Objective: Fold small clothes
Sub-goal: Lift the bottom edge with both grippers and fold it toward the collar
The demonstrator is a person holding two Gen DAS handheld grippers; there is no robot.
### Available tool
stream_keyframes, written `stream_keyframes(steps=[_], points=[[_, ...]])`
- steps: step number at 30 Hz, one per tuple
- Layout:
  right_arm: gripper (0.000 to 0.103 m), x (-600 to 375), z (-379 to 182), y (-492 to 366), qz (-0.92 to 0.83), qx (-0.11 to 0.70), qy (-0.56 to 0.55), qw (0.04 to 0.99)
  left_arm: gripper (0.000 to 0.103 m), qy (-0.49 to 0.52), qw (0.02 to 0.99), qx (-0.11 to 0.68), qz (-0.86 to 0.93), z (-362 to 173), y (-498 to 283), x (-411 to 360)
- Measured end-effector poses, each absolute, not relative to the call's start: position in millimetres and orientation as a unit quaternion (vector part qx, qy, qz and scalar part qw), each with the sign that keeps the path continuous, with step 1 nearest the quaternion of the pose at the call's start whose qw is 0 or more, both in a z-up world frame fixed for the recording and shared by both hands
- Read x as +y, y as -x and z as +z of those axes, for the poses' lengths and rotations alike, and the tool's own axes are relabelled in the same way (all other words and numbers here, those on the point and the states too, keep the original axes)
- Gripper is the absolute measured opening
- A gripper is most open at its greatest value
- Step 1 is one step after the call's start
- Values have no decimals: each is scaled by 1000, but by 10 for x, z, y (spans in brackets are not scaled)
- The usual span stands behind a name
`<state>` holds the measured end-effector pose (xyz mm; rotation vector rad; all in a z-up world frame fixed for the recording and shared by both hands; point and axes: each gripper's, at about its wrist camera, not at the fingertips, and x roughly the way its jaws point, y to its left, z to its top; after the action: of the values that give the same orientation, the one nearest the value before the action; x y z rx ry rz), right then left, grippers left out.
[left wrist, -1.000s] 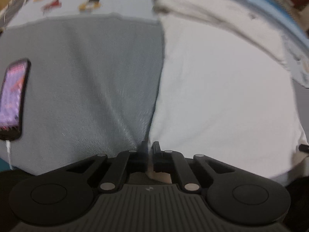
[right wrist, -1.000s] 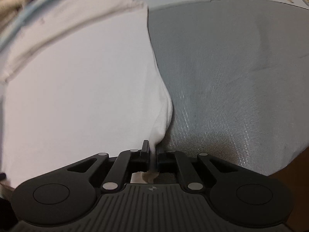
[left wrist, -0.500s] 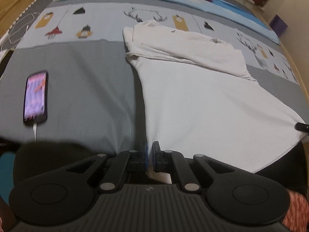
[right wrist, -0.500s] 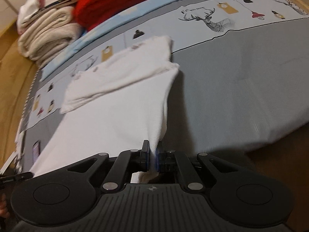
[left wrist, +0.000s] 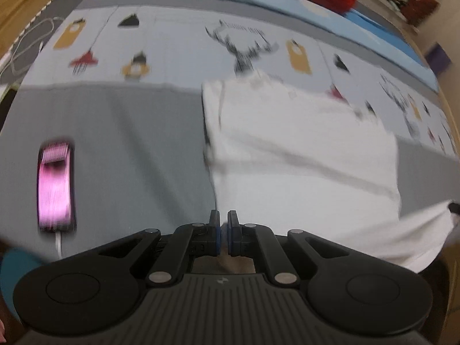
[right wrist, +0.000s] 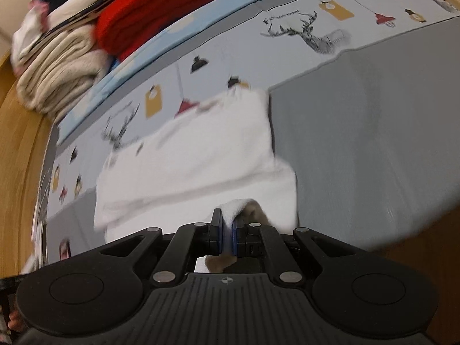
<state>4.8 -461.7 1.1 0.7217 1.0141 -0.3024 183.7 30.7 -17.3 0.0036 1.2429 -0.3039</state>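
A white garment (left wrist: 302, 155) lies on the grey part of the bed, its far end folded over. My left gripper (left wrist: 223, 224) is shut on the garment's near left corner, the fabric running into the narrow gap between its pads. In the right wrist view the same white garment (right wrist: 201, 155) shows, and my right gripper (right wrist: 227, 224) is shut on its near right corner, with cloth bunched over the right pad. The near edge is lifted off the bed between the two grippers. Both views are motion-blurred.
A phone (left wrist: 54, 184) with a lit pink screen and white cable lies on the grey sheet (left wrist: 129, 149) at the left. Folded red (right wrist: 155, 14) and cream (right wrist: 57, 66) clothes are stacked at the far edge. A wooden floor (right wrist: 17, 143) borders the bed.
Both grippers have lifted and carried the garment's near edge forward toward the folded far end. The view has tilted up, showing more of the patterned sheet.
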Motion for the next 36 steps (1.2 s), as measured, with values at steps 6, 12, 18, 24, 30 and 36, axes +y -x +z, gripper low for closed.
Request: stream_keyframes(steps=[6,12,18,24,30,36], points=[[43,-5276,-680,-1562,-224,467,-357,778,60,32,830,553,-60,-581,-3634,-197],[52,-5410,-999,-1417,-205,383,-361,825,78,65,844,524,-97,-923,-3866,-92],[52,-5271,-1307,-1288,-175,336,-330,864,78,80,857,488,-143,-1280,-3574,19],[51,-5131,-1544,-1588,-179,355,-270,877,78,71,860,481,-156,-1520,-3569,-17],[30,-5041,-1635,-1740,-190,349,-248,884,73,65,867,463,-172,-1590,-3590,-50],[22,-5012,-1591,-1692,-179,344,-235,891,71,8,861,459,-217,-1579,-3543,-204]])
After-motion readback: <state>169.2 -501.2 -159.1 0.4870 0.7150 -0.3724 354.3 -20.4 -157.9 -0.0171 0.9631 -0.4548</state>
